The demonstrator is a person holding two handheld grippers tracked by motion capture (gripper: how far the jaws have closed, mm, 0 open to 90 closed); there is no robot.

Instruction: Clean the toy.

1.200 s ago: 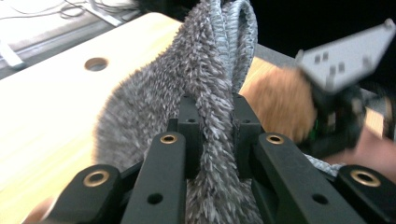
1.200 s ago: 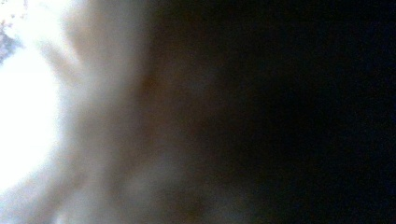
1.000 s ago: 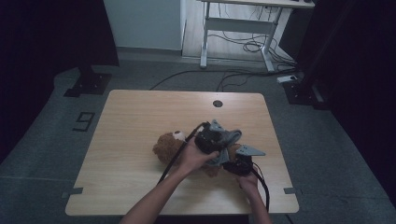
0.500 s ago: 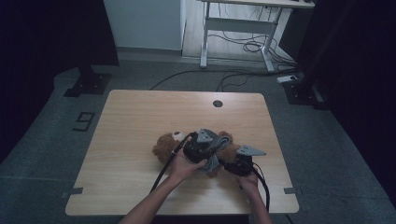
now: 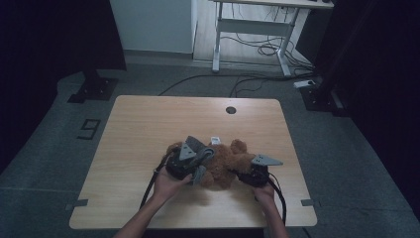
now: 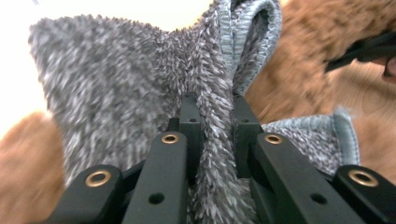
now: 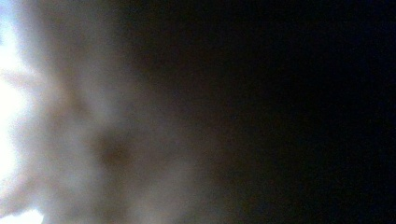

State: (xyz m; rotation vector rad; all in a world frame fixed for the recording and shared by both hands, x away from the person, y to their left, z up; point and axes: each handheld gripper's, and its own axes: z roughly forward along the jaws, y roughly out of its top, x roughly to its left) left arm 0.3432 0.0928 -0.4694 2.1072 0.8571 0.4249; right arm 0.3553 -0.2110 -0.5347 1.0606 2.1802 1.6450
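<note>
you are working one brown teddy bear (image 5: 225,163) lying near the middle of the desk (image 5: 143,129). your left claw (image 6: 212,116) is pinching a fold of the one grey knitted garment (image 6: 126,93) tight against the bear. your right claw (image 5: 245,174) has just been closing, pressed into the bear's other side; its grip is hidden in fur.

Your brown plush bear (image 5: 225,166) wears fuzzy grey cloth (image 6: 140,88) flecked with white, edged in plain grey ribbing; the table (image 5: 148,124) is pale wood grain; your left gripper (image 6: 212,116) is black with brass eyelets.
</note>
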